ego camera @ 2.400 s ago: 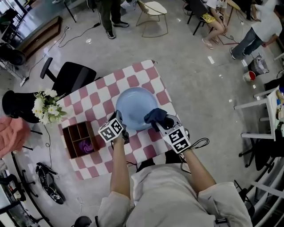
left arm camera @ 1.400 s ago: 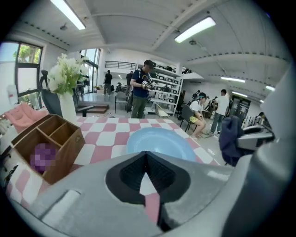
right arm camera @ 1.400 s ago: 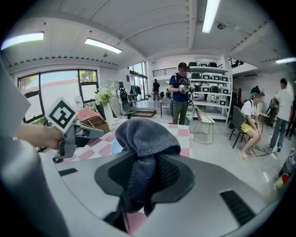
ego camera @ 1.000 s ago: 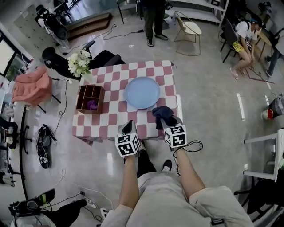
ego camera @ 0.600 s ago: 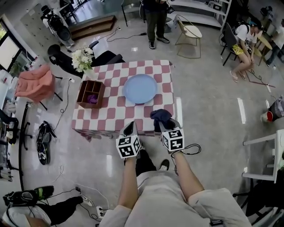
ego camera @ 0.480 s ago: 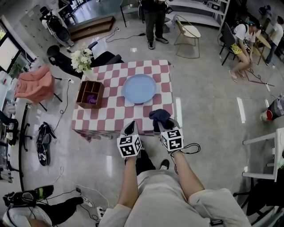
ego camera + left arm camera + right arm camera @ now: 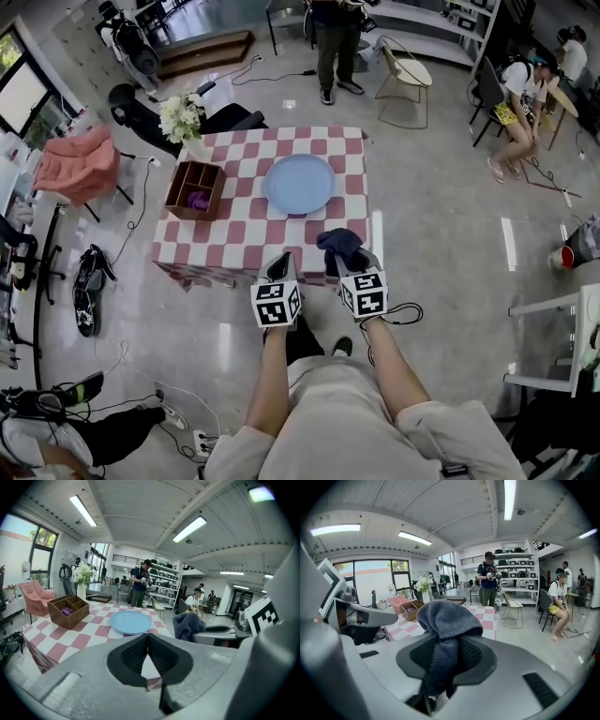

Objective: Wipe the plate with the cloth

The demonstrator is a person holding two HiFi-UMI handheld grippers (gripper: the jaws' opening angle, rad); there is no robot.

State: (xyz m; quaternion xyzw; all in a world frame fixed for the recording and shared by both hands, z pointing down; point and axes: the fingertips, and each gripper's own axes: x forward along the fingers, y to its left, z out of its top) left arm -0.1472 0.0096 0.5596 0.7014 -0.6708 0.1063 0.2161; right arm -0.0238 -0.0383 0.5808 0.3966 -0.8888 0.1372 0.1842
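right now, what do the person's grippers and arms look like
Both the left gripper and right gripper have grey moulded bodies, black ribbed pads inside the jaws, and a white cube printed with black square markers. A thin black cable loops from the right one. The person wears a pale short-sleeved shirt; the forearms are bare.

place: a big open lab or workshop hall, not a home
floor: bare polished floor (image 7: 441, 187), with a power strip (image 7: 200, 438) lying on it
ceiling: high, with long strip lights (image 7: 189, 528)
windows: tall windows (image 7: 379, 576) along one side
storage: shelves (image 7: 513, 569) stacked with boxes on the far wall
seating: black office chair (image 7: 141, 101) and pale chair (image 7: 408, 70), set loosely about
people: standing person (image 7: 336, 37), seated person (image 7: 517, 108)
staging: one small table (image 7: 225, 239) in a checked cover, alone in mid-floor
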